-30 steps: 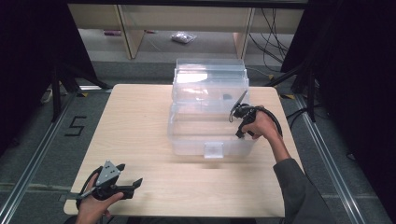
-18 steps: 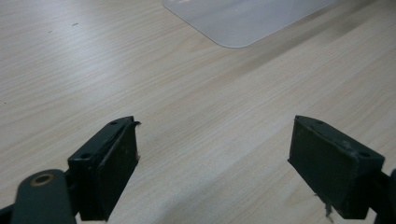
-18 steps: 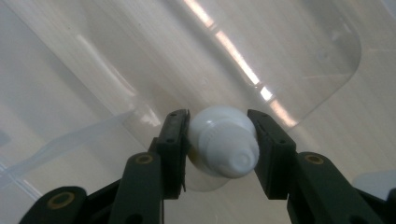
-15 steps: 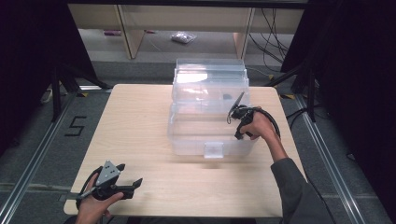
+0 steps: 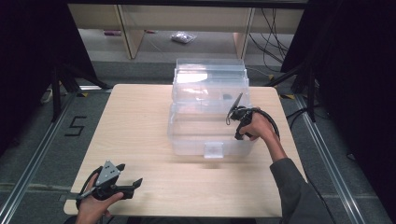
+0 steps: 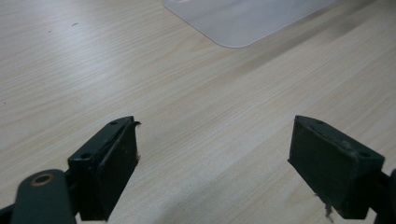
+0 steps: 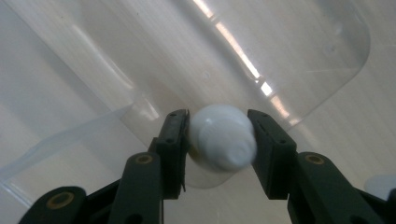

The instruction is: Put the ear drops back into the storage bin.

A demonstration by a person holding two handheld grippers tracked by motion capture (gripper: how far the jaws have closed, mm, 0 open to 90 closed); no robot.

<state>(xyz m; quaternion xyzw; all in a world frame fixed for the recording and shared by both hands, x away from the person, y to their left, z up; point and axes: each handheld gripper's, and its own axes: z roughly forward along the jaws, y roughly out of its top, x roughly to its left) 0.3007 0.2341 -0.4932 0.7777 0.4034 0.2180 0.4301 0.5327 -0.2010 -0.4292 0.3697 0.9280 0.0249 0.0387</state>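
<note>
At the desk's near left corner my left claw [image 5: 133, 183] rests released; nothing has shifted. Toward the right edge, my right claw [image 5: 233, 111] stays clenched on the white object [image 7: 223, 136] above the clear bin [image 5: 210, 116], ready to drop.

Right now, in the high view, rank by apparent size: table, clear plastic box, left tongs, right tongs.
1. Table
2. Clear plastic box
3. Left tongs and right tongs: look alike; the left sit nearer the camera, so no ranking.
</note>
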